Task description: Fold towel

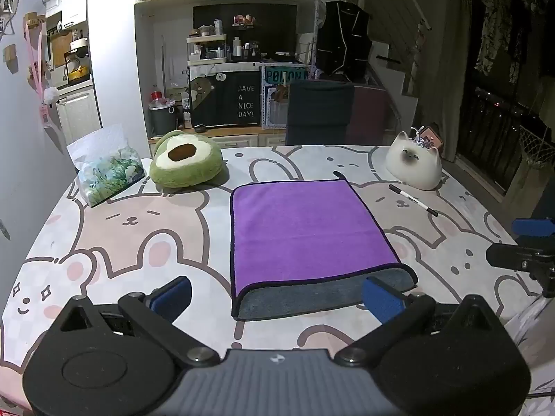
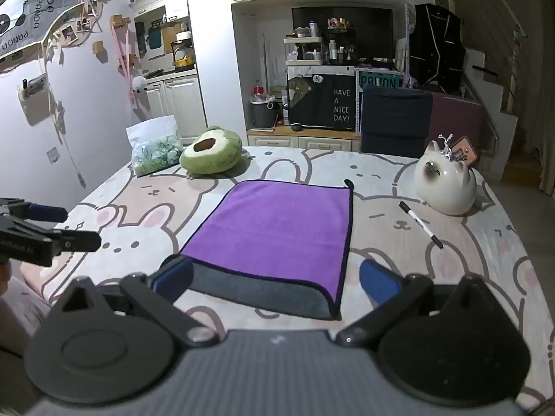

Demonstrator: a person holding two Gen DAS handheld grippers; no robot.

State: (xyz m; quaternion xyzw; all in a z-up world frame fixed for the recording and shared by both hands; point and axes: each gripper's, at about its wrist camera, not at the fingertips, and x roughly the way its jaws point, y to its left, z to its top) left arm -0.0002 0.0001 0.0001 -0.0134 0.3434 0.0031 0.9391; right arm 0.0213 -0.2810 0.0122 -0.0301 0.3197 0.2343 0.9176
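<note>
A purple towel (image 1: 305, 228) with a grey underside lies folded on the rabbit-print table (image 1: 138, 228), its grey layer sticking out at the near edge. It also shows in the right wrist view (image 2: 277, 228). My left gripper (image 1: 277, 298) is open and empty, hovering just before the towel's near edge. My right gripper (image 2: 275, 282) is open and empty above the near edge too. Each gripper shows in the other's view, the right one (image 1: 530, 242) at the right edge and the left one (image 2: 45, 228) at the left edge.
An avocado plush (image 1: 187, 164) and a tissue pack (image 1: 107, 170) sit at the back left. A white cat figure (image 1: 414, 164) and a black marker (image 1: 412, 200) lie at the back right. A dark chair (image 1: 319, 112) stands behind the table.
</note>
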